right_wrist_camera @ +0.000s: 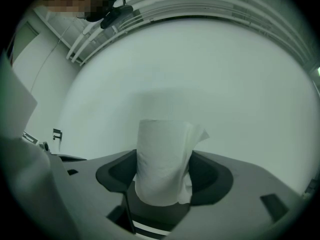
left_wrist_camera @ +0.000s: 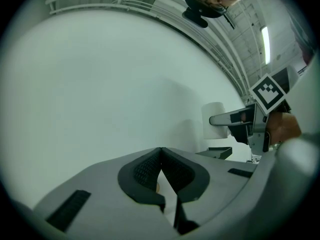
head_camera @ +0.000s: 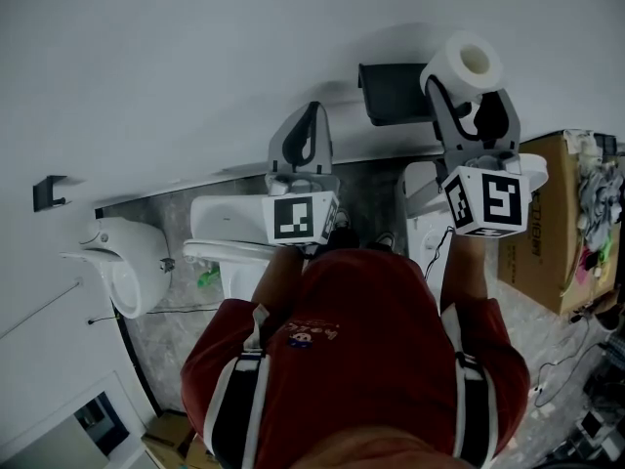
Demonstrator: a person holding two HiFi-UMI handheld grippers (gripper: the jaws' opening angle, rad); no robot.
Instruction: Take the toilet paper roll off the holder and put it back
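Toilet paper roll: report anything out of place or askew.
The white toilet paper roll is off the dark wall holder, clamped in the right gripper; a loose sheet corner sticks out at its top.

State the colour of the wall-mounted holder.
Dark grey, almost black; the holder shows best in the head view.

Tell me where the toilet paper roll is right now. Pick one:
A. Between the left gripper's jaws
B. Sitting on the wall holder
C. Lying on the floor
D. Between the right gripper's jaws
D: the right gripper view shows the toilet paper roll clamped between the jaws of the right gripper, and the head view shows it held clear of the dark holder on the wall.
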